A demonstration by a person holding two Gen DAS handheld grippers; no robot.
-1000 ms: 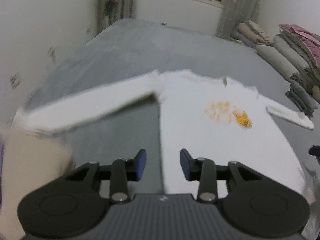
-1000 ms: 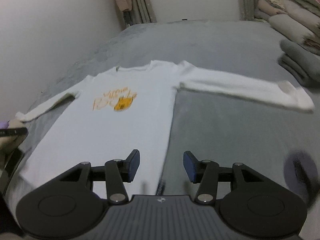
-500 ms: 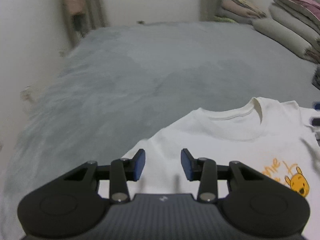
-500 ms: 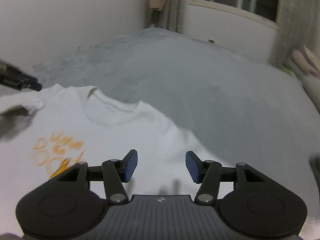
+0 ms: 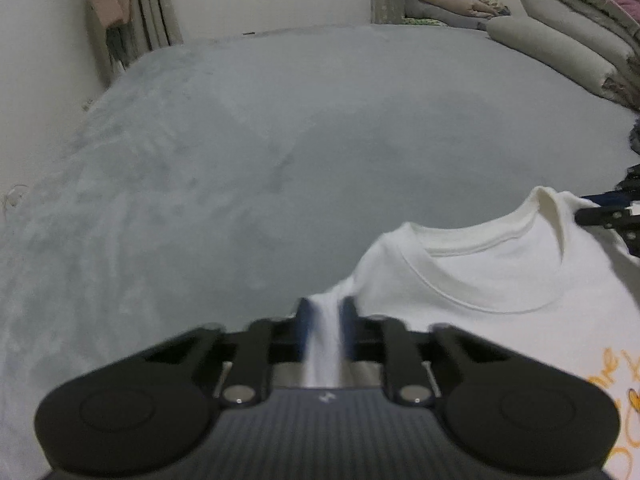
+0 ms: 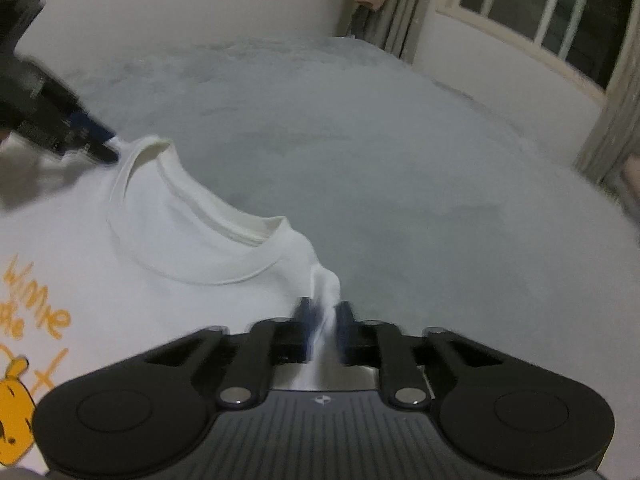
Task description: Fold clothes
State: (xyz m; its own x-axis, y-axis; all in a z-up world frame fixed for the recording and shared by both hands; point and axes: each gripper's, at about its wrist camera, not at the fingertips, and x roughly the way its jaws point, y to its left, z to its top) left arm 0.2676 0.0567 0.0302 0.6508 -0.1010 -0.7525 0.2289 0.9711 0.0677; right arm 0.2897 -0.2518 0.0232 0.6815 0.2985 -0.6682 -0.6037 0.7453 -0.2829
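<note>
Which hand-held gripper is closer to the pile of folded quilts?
Right. The right hand-held gripper holds the white shirt shoulder toward the folded quilts; the left hand-held gripper holds the far shoulder.

Grey blanket (image 5: 280, 140); stacked pillows (image 5: 560, 40); curtained window (image 6: 540, 12).

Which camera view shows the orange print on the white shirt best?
The right wrist view: the orange print shows lettering and a yellow bear on the white shirt. The left wrist view catches only a cut-off part at its right edge.

We see dim, flat indoor light, soft focus, fisheye bending at the edges, and motion-smeared black gripper fingers (image 5: 306, 320).
</note>
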